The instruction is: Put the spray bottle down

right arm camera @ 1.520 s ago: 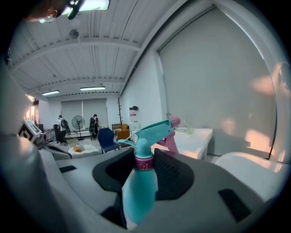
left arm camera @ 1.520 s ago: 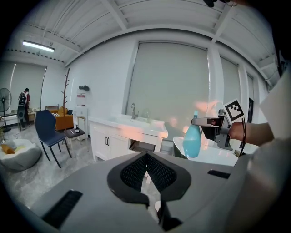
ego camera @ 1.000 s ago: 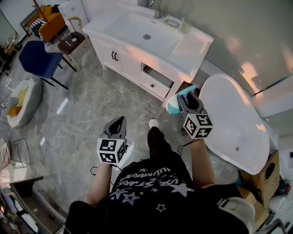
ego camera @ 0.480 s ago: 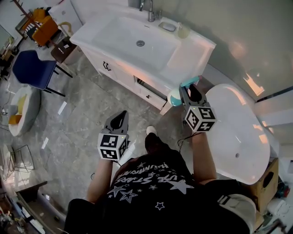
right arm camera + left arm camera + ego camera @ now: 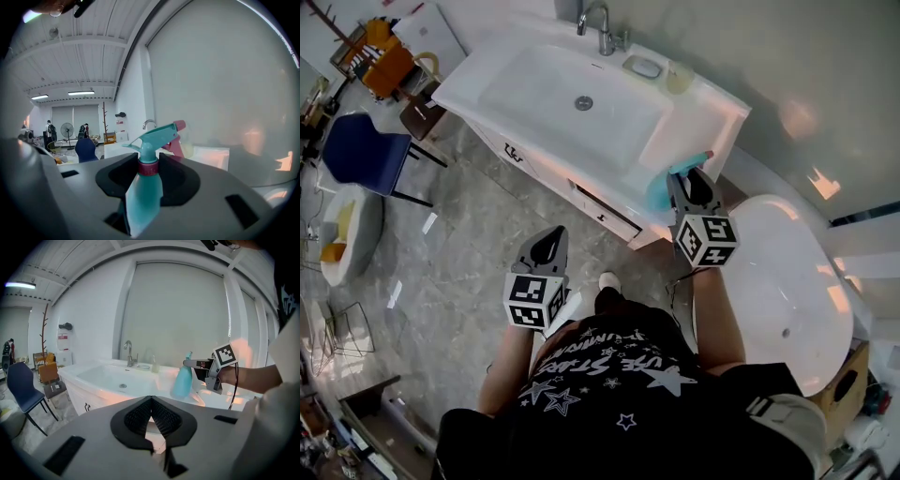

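Observation:
A teal spray bottle (image 5: 660, 189) with a pink nozzle tip hangs upright in my right gripper (image 5: 687, 181), which is shut on its neck just under the trigger head. It is over the right front corner of the white vanity counter (image 5: 698, 103). The left gripper view shows the bottle (image 5: 182, 380) and the right gripper (image 5: 200, 364) close above the counter; I cannot tell whether the bottle touches it. In the right gripper view the bottle (image 5: 143, 187) fills the gap between the jaws. My left gripper (image 5: 546, 246) is lower left, in front of the cabinet, shut and empty.
The sink basin (image 5: 572, 94) has a faucet (image 5: 602, 28), a soap dish (image 5: 644, 67) and a small cup (image 5: 679, 80) at its back edge. A white bathtub (image 5: 787, 281) stands to the right. A blue chair (image 5: 361, 155) is at far left.
Both grippers and the person have moved toward the vanity. The bottle, earlier beside the cabinet's end near the tub, is now over the counter's right corner. Both jaws look unchanged.

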Tool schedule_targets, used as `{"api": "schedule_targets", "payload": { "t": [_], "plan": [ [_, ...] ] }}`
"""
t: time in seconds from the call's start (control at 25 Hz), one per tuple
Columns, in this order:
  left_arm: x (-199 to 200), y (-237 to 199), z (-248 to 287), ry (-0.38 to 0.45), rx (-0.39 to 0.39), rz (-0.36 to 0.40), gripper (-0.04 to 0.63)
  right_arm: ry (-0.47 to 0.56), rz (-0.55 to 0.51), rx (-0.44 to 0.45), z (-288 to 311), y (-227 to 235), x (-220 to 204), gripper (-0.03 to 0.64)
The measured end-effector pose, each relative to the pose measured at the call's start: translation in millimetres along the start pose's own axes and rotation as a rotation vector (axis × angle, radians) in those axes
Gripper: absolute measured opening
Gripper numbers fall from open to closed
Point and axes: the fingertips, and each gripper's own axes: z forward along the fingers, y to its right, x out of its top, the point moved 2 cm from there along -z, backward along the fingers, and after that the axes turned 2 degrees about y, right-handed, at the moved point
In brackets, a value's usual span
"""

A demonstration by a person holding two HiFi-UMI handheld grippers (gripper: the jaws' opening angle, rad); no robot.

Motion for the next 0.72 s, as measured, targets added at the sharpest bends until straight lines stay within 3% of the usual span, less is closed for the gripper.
{"api": "schedule_targets", "payload": {
  "t": [0.2, 0.72],
  "plan": [
    [2.2, -5.7, 23.4, -0.016, 0.007, -0.003, 0.015, -0.017, -0.062, 0.016, 27.2, 9.3, -12.3, 0.150],
    [3.1, -15.3, 49.4, -0.013, 0.022, -0.012, 0.015, -0.031, -0.063, 0.045, 45.5, 14.3, -31.3, 0.152]
  ]
}}
